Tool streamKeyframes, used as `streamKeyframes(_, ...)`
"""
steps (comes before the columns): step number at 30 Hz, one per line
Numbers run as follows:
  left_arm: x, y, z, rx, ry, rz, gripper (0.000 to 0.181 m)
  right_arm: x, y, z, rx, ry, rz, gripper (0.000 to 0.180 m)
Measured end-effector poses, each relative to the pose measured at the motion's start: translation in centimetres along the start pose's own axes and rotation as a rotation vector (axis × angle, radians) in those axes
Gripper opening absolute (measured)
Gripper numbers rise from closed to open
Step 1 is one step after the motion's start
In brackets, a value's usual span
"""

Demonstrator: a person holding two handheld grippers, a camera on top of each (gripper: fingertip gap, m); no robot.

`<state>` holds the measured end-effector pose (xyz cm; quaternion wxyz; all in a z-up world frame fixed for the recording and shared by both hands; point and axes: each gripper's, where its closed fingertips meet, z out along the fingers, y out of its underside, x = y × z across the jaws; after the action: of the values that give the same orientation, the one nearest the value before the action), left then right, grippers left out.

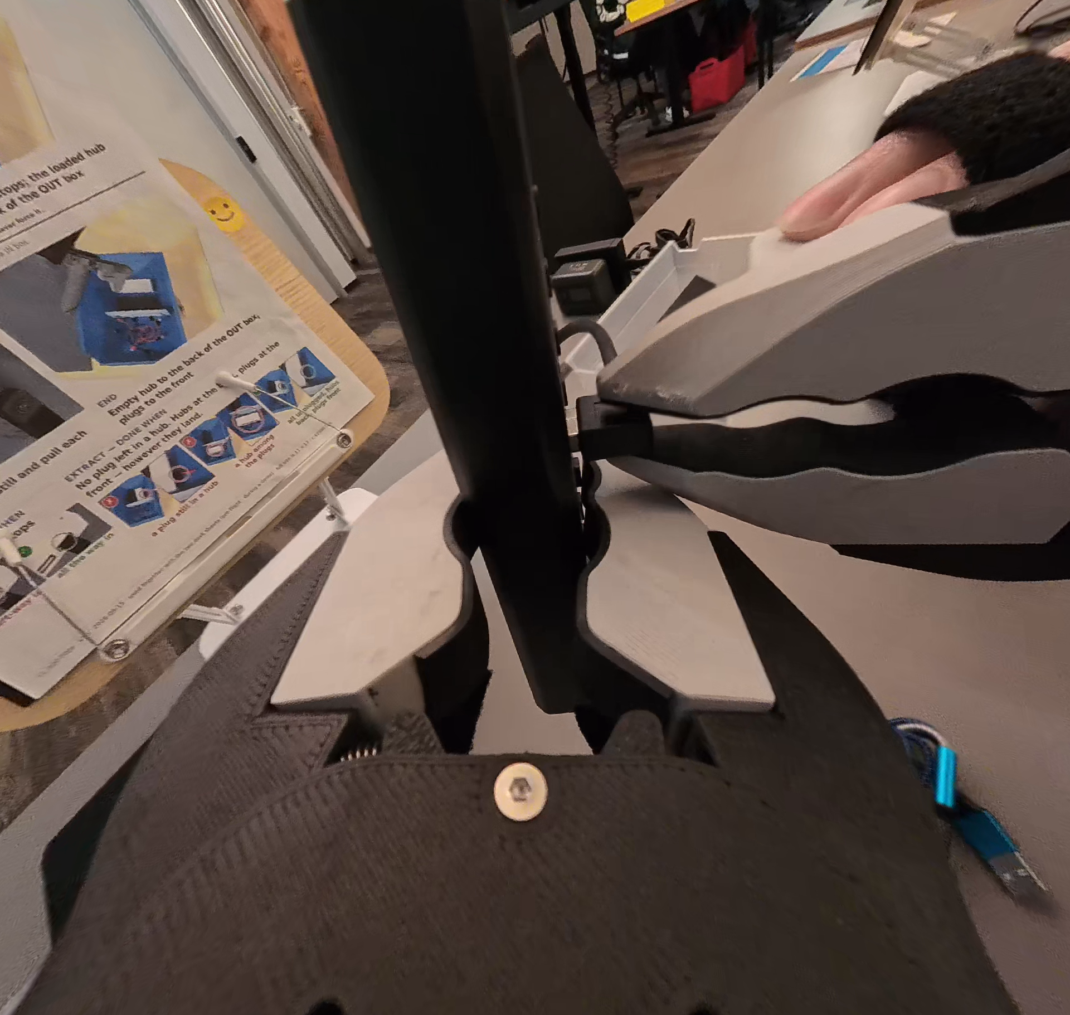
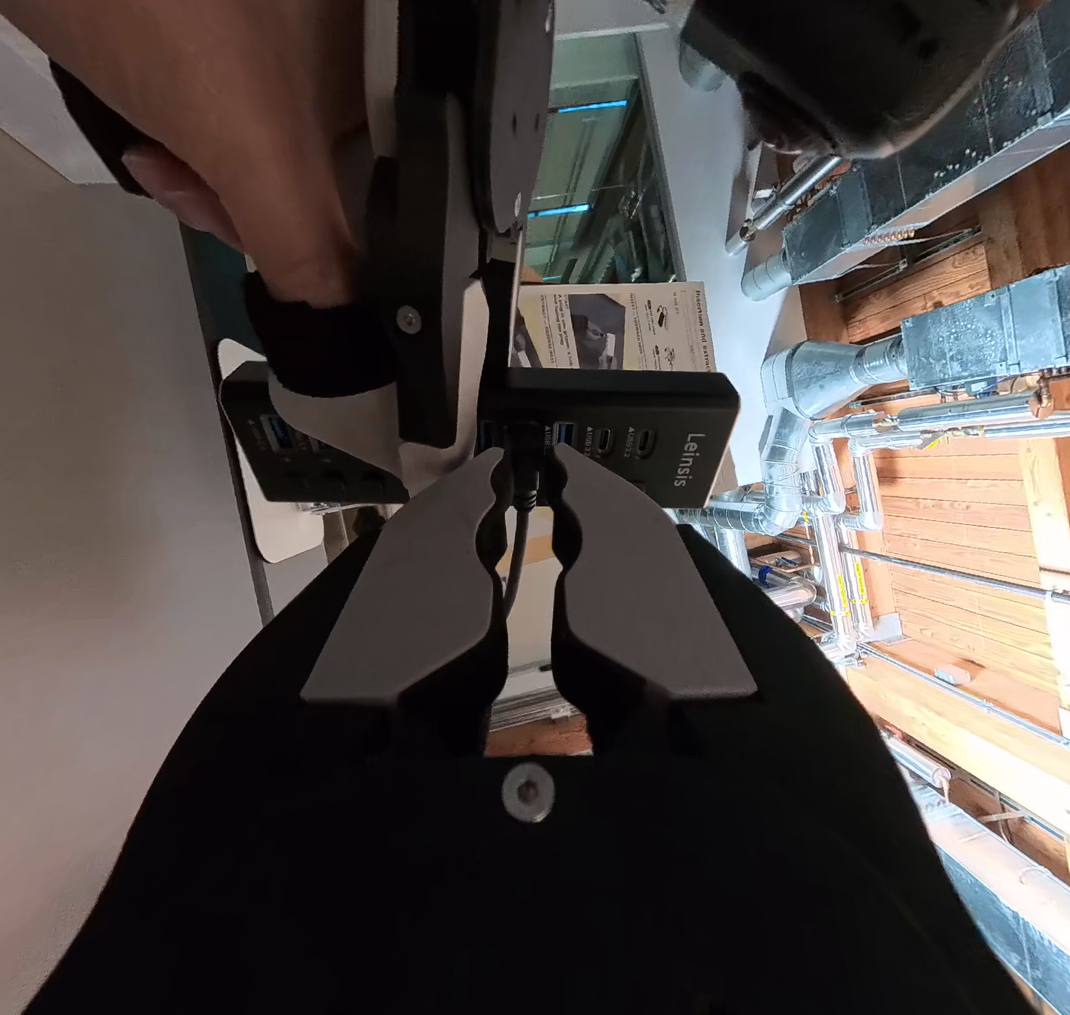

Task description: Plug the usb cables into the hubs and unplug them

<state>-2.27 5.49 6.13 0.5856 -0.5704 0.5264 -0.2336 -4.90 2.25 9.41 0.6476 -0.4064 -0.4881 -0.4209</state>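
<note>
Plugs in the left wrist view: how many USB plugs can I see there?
2. A black plug is at the edge of the hub, pinched by the right gripper. A blue plug lies on the table, lower right. The hub may hide others.

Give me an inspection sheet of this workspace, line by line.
Surface: grey table, mostly bare.
Job's things: black hub held upright; black plug at its port side.
Clutter: blue USB cable, grey tray.
Grippers: left gripper shut on hub; right gripper shut on plug.
Cables: black cable runs back between right fingers.
Surroundings: instruction board, desks behind, ceiling pipes.
</note>
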Motion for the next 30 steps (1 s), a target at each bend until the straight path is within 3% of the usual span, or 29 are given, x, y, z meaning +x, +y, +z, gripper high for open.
streamKeyframes(20,0.5,1.3,0.5,-0.095,0.015,-0.047,0.032,-0.8,0.7,0.0,0.0,-0.084,0.098,0.008)
streamKeyframes(27,0.7,2.8,1.5,-0.03,0.211,-0.263,0.03,-2.4,0.9,0.6,0.006,-0.233,0.173,0.014)
streamKeyframes(30,0.2,3.6,1.8,0.002,0.273,-0.404,0.03,-1.8,1.2,-0.4,0.05,-0.326,0.332,0.016)
